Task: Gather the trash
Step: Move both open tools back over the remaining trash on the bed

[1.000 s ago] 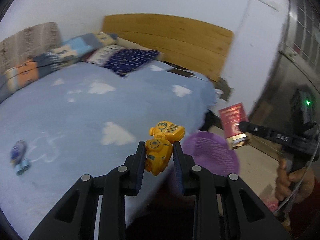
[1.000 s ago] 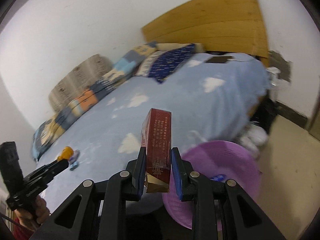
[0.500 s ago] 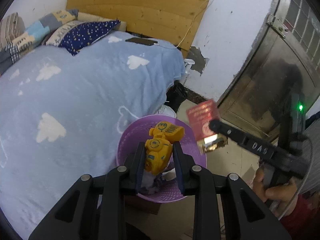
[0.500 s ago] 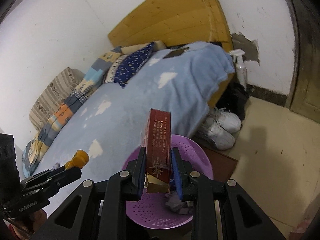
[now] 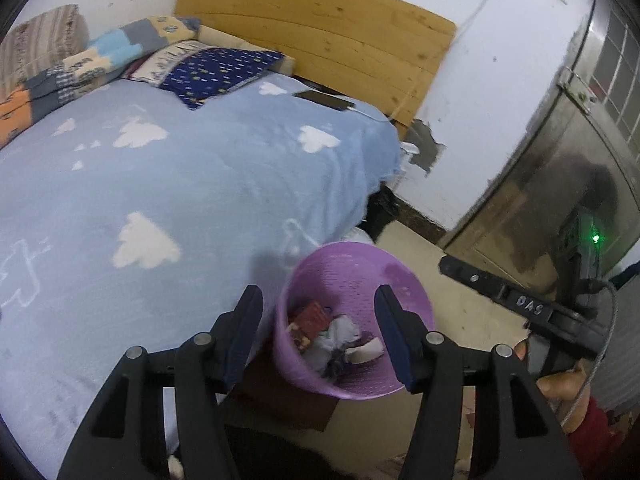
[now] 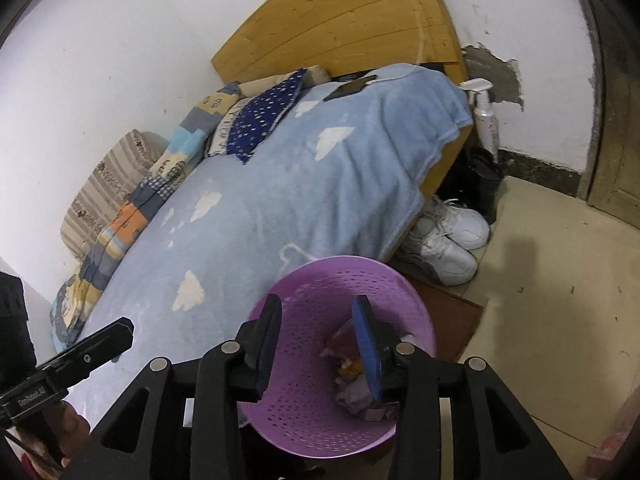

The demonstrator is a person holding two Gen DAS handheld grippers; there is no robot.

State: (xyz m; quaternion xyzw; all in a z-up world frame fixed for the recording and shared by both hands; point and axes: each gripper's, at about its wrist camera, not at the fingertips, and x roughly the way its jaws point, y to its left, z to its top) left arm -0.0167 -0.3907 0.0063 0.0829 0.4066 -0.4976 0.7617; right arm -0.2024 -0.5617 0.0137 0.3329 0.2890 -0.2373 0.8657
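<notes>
A purple perforated trash basket [image 5: 404, 280] stands on the floor beside the bed; it also shows in the right wrist view [image 6: 304, 396]. Inside lie a red box [image 5: 310, 318], crumpled paper [image 5: 340, 334] and other scraps. My left gripper [image 5: 318, 336] is open and empty, hovering just above the basket. My right gripper [image 6: 316, 346] is open and empty, also above the basket, with trash [image 6: 352, 364] below it. The right gripper shows at the right of the left wrist view [image 5: 516, 300]. The yellow toy is not visible.
A bed with a blue cloud blanket [image 5: 160, 184] fills the left. A phone [image 5: 324, 100] lies near the wooden headboard [image 5: 320, 36]. White sneakers [image 6: 448, 240] and a spray bottle [image 6: 486, 120] stand by the bed's corner. A metal door [image 5: 568, 168] is at the right.
Both grippers have opened over the basket. The yellow toy has left the left gripper and the red box has left the right gripper; the box now lies in the basket.
</notes>
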